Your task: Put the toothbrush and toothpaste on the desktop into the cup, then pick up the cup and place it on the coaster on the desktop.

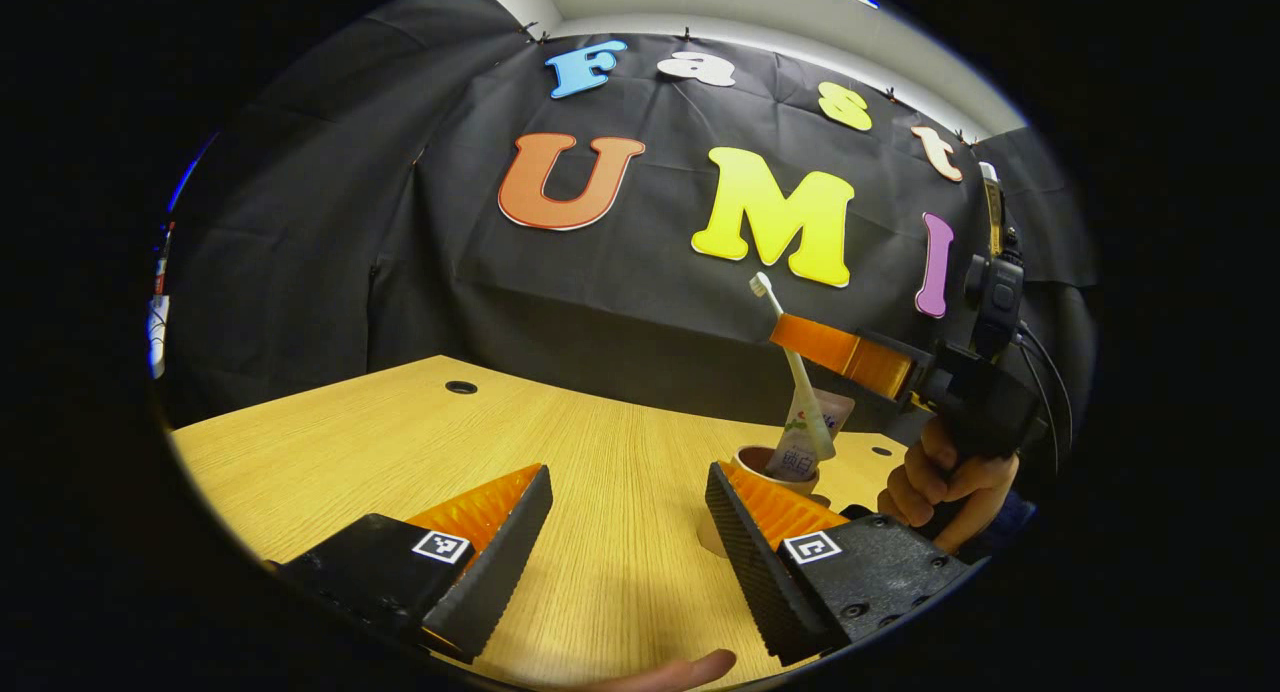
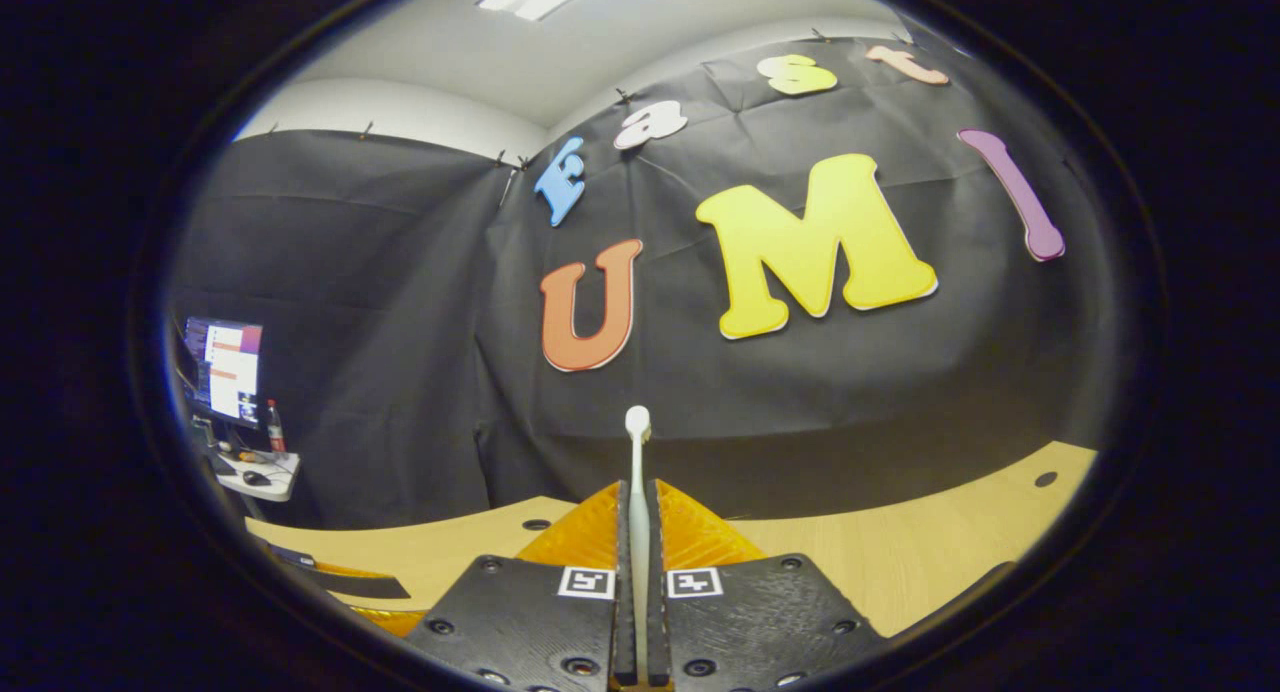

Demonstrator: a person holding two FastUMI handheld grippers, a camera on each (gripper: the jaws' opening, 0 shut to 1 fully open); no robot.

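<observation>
1. Step in hand, as I judge it: loading the cup. The toothpaste stands in it; the toothbrush hangs upright over the rim, lower end hidden behind the tube.
2. Right tool: clamped narrow on the toothbrush, head up.
3. Left tool: wide, holding nothing, low over the bench, cup just beyond its finger.
4. Next: lower, then release (coaster unseen).

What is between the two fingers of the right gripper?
The toothbrush stands clamped upright between the fingers of the right gripper, seen in the right gripper view.
</observation>
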